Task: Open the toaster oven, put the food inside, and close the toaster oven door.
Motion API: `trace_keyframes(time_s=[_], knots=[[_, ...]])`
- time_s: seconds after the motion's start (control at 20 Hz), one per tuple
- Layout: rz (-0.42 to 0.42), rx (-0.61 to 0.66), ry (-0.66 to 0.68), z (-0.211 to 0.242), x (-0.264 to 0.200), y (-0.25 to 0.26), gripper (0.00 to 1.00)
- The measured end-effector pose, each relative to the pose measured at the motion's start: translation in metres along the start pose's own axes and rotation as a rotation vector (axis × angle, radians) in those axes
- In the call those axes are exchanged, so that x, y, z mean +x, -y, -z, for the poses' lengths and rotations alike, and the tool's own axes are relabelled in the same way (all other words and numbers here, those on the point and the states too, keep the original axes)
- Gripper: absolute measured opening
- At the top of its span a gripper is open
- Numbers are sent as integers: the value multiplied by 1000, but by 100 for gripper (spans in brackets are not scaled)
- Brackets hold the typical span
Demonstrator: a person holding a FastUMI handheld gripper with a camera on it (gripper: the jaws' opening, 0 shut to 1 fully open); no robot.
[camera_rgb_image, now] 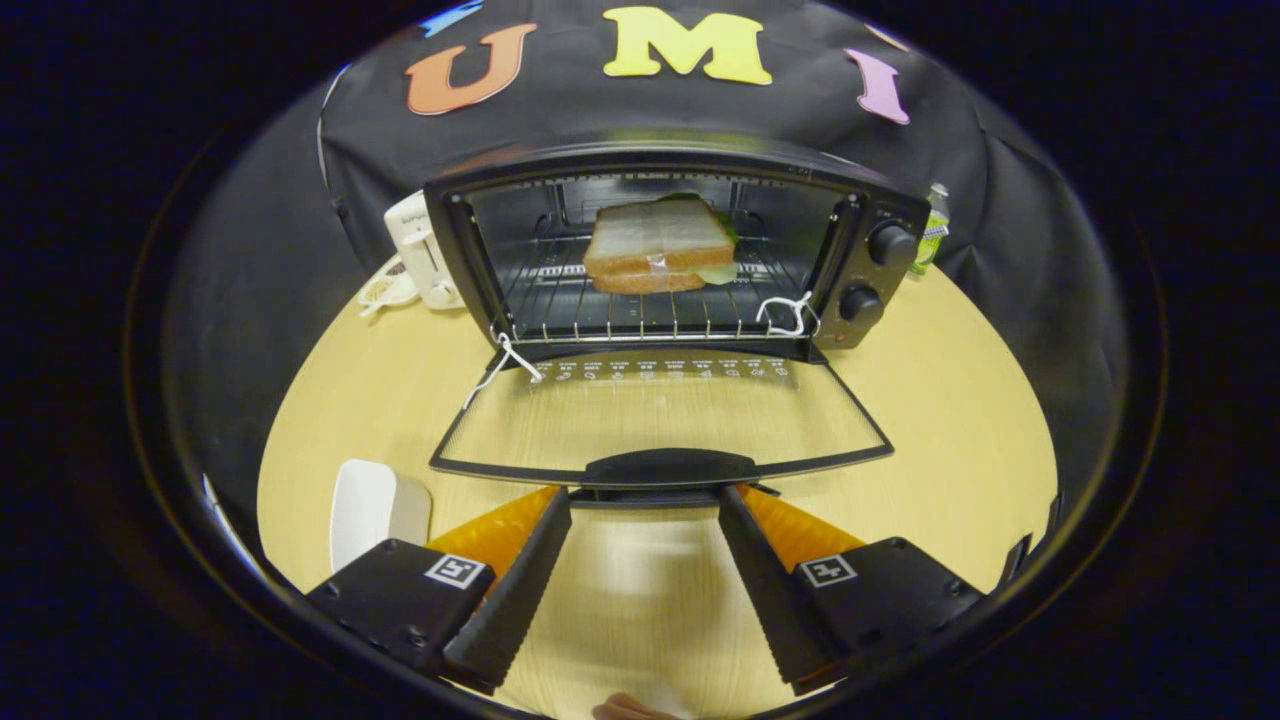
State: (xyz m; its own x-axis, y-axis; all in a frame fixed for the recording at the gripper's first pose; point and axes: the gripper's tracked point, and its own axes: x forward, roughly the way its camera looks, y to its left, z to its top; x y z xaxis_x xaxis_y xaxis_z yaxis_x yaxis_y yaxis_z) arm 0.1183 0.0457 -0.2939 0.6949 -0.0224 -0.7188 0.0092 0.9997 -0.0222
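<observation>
Hand-held gripper [645,500] spread wide, gripping nothing; fingertips just short of the door handle [670,467] at 12 o'clock, contact unclear. Toaster oven [680,250] door [660,410] dropped fully flat on the bench [960,400]. Sandwich [658,245] sits on the rack [640,300] inside. White plate [372,510] at 10 o'clock, beside the left finger. White toaster [425,250] left of the oven.

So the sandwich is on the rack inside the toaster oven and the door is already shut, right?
Not quite. The sandwich is on the rack inside the toaster oven, but the door is folded down open, as the gripper view shows. The open gripper sits just before the door's handle.
</observation>
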Motion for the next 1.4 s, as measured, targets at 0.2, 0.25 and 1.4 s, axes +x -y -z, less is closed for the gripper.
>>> trace_keyframes(time_s=[0.2,0.25,1.4], knots=[[1,6,53,-16,-6,4,98],[8,2,76,-22,-8,5,98],[0,33,460,-107,-40,3,98]])
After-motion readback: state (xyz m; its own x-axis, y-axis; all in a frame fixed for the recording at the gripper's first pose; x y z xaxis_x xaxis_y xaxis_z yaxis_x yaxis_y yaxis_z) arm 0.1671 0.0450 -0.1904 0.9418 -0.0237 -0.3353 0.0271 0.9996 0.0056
